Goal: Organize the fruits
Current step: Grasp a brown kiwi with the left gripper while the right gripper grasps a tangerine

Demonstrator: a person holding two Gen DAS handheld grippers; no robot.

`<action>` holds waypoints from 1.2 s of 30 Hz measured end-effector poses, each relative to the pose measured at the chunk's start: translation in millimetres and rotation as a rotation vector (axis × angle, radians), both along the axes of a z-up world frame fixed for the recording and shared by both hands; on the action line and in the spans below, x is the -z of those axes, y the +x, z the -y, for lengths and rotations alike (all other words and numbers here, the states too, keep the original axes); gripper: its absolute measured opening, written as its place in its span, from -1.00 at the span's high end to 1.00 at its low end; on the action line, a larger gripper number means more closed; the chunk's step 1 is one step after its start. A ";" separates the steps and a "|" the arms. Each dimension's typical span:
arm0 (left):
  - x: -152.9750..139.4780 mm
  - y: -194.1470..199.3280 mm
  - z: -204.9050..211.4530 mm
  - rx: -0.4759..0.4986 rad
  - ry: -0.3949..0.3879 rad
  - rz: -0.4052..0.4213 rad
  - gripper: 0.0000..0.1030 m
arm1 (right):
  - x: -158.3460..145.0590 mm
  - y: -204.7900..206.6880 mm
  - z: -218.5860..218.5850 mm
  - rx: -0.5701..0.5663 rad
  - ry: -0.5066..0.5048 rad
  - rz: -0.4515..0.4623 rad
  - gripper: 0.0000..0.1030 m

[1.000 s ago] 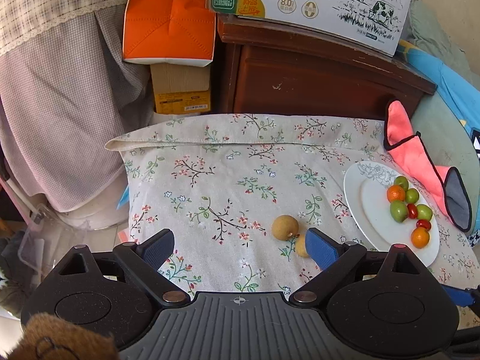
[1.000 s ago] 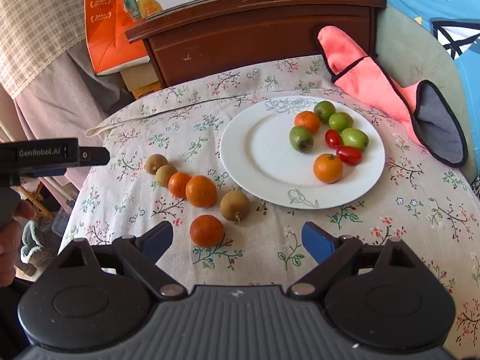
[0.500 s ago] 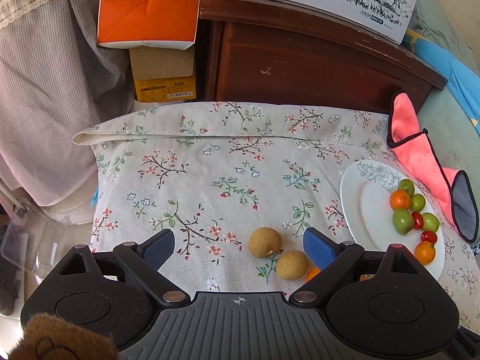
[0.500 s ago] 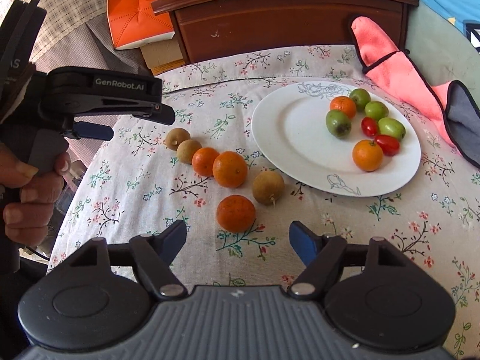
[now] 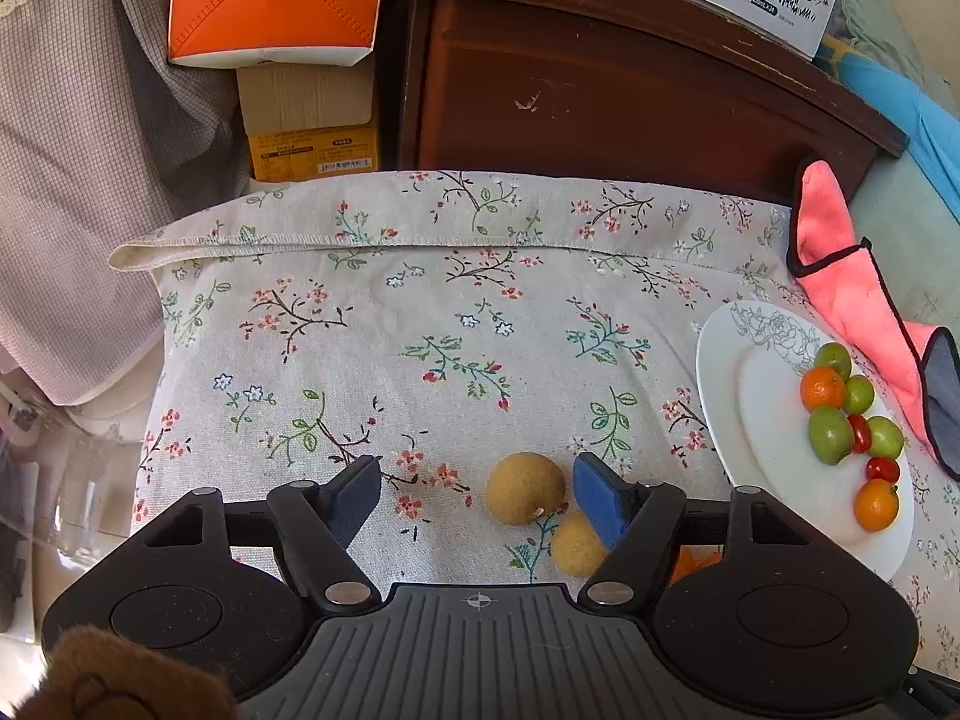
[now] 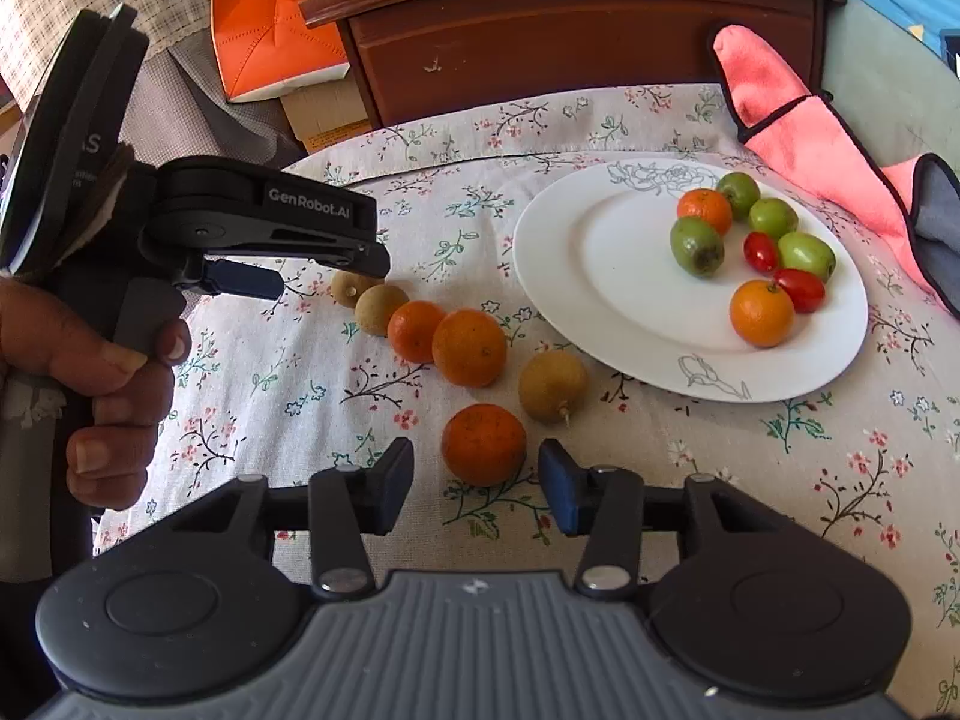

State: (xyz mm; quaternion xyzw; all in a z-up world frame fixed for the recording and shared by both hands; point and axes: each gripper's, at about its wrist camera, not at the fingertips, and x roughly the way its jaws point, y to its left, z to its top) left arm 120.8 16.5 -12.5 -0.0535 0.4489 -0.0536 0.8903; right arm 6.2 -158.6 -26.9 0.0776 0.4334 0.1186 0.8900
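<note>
Fruits lie loose on the floral worktop (image 6: 780, 510) beside a white plate (image 6: 600, 276).
Right hand-held gripper (image 6: 477, 483), jaws apart, flanks a tangerine (image 6: 483, 444); left hand-held gripper (image 5: 477, 492), also apart, brackets a longan (image 5: 525, 487).

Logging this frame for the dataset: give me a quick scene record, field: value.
surface: floral tablecloth
plate: two oranges, four green fruits, two cherry tomatoes
loose on cloth: three oranges, three brown fruits
left gripper: open, over brown fruit
right gripper: open, around nearest orange, not closed
beside plate: pink cloth
</note>
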 end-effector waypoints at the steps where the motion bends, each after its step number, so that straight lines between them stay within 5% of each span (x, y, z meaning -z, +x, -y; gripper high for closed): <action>1: 1.7 0.3 0.3 0.004 -0.007 -0.006 -0.20 | 0.0 0.3 0.0 0.001 0.000 0.002 0.19; 6: 3.1 -1.2 3.5 0.027 -0.025 0.004 0.03 | 0.1 1.0 -0.7 -0.003 -0.008 0.007 0.39; 13: -0.8 -6.5 8.4 0.064 -0.041 0.030 0.49 | -0.2 1.1 0.1 -0.005 -0.001 0.001 0.40; 36: -27.9 -18.0 2.8 0.032 -0.061 0.125 0.50 | -16.1 -1.4 1.2 -0.012 0.037 0.030 0.40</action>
